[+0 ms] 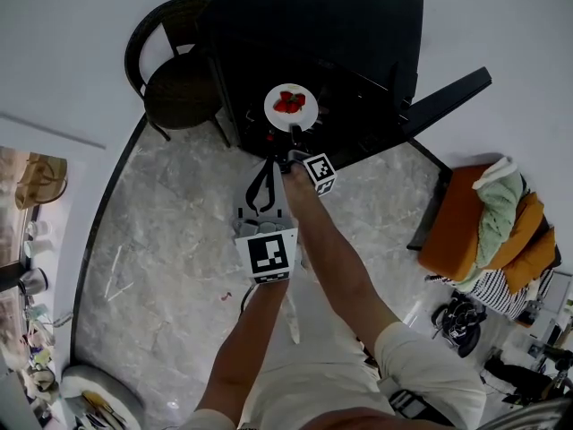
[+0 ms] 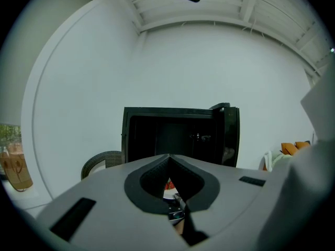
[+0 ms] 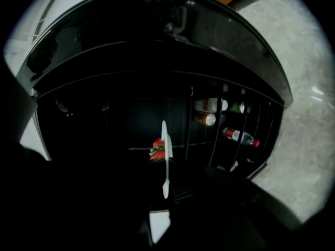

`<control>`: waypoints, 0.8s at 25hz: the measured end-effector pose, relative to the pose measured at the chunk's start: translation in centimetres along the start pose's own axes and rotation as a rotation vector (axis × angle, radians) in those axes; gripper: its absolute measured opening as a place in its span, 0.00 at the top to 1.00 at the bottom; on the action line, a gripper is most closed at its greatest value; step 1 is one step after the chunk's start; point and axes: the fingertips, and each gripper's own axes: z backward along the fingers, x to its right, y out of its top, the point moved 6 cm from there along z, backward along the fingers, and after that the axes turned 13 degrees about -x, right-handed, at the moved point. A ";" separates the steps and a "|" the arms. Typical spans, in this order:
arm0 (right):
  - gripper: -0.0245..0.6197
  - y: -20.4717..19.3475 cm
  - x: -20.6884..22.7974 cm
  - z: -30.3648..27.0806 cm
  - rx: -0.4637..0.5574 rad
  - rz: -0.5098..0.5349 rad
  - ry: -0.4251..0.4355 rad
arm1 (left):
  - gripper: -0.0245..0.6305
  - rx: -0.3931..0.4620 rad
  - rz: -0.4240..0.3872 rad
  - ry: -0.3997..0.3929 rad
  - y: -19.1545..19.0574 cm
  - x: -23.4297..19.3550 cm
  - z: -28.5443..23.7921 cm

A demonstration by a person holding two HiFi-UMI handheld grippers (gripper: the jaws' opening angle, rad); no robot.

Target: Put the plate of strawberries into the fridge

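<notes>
One round white plate (image 1: 291, 124) | right gripper (image 1: 295, 135) clamps its rim; left gripper (image 2: 168, 156) closed, empty

Far ahead, fridge (image 1: 313, 34), door (image 1: 443, 97) swung out right, bottles (image 3: 238, 136) in its racks. Chair (image 1: 175, 83) left of fridge. At the open front, plate (image 1: 291, 106) with strawberries (image 1: 288, 102) on it, rim between right tongs (image 1: 295, 134); left tongs (image 1: 271, 167) nearer, just left.

the fridge (image 1: 358, 25) is glossy black, the plate (image 1: 274, 113) smooth shiny white. the floor (image 1: 170, 240) looks like polished grey veined stone; the chair (image 1: 175, 88) at the left is dark woven wicker, with orange cloth (image 1: 461, 227) at the right.
</notes>
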 end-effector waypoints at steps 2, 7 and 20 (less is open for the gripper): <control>0.93 0.1 0.4 -0.2 0.001 0.000 -0.016 | 0.96 -0.002 -0.002 -0.003 0.0 0.0 -0.1; 0.93 0.5 0.9 -0.8 0.014 0.002 -0.041 | 0.96 -0.005 -0.002 -0.005 -0.1 -0.2 -0.3; 0.93 1.3 1.8 -1.5 0.052 0.000 -0.087 | 0.96 -0.003 0.003 -0.022 -0.1 0.4 -0.9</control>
